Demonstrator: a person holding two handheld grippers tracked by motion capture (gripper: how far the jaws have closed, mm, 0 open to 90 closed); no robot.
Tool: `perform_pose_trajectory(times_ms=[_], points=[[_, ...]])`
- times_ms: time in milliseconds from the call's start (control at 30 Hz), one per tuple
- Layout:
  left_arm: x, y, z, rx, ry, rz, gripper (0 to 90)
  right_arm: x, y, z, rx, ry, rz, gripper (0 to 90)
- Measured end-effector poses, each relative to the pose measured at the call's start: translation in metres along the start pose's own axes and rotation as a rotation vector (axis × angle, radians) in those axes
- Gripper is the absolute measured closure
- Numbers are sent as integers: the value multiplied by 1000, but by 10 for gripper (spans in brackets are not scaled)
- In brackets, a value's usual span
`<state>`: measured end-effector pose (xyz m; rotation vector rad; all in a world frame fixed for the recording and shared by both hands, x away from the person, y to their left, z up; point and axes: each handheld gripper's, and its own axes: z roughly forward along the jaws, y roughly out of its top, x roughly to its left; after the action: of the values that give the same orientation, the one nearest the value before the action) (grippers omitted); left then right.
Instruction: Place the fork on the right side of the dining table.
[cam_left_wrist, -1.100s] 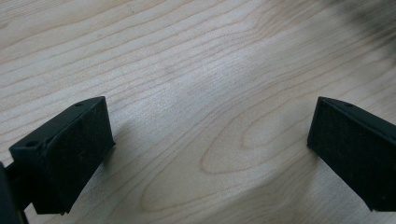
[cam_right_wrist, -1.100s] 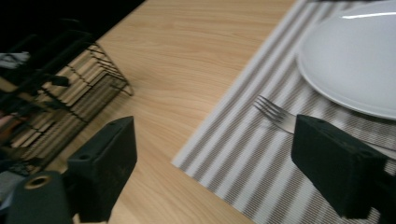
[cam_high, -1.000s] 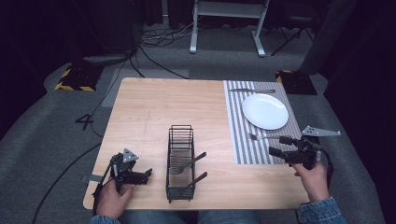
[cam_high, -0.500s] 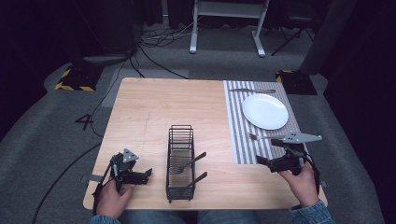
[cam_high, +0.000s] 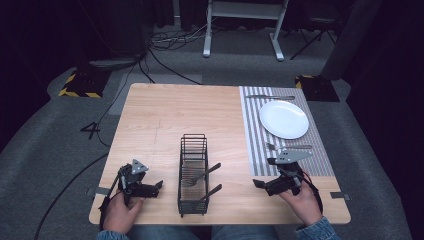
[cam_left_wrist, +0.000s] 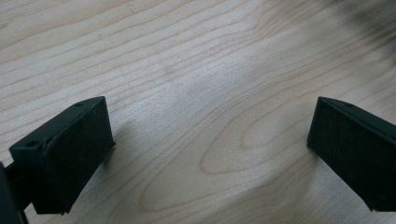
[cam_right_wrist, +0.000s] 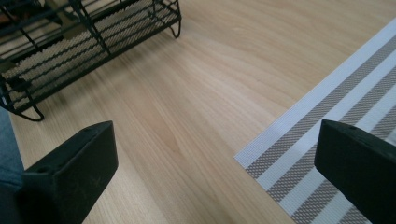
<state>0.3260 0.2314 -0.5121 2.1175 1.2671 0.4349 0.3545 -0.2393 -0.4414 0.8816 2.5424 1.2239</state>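
Wood table is carrying a rack whose fork is probably pointing its handle toward the nearer, empty, wide-open right gripper.

- Black wire cutlery basket stands at lower centre of the high view, blocking the direct path between both hands.
- Bare wooden tabletop at upper left: open.
- Round white plate occupies the grey striped placemat, right.

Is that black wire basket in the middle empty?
No. The wire basket holds at least two pieces of cutlery, handles poking out over its right side.
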Motion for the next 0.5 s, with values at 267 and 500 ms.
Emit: perform_pose_trajectory(times_ms=[267, 500], points=[[0, 0, 0, 0, 0, 0, 2, 13, -6, 30, 95, 22, -34, 0], [0, 0, 0, 1, 0, 0, 2, 18, -13, 49, 166, 25, -37, 0]])
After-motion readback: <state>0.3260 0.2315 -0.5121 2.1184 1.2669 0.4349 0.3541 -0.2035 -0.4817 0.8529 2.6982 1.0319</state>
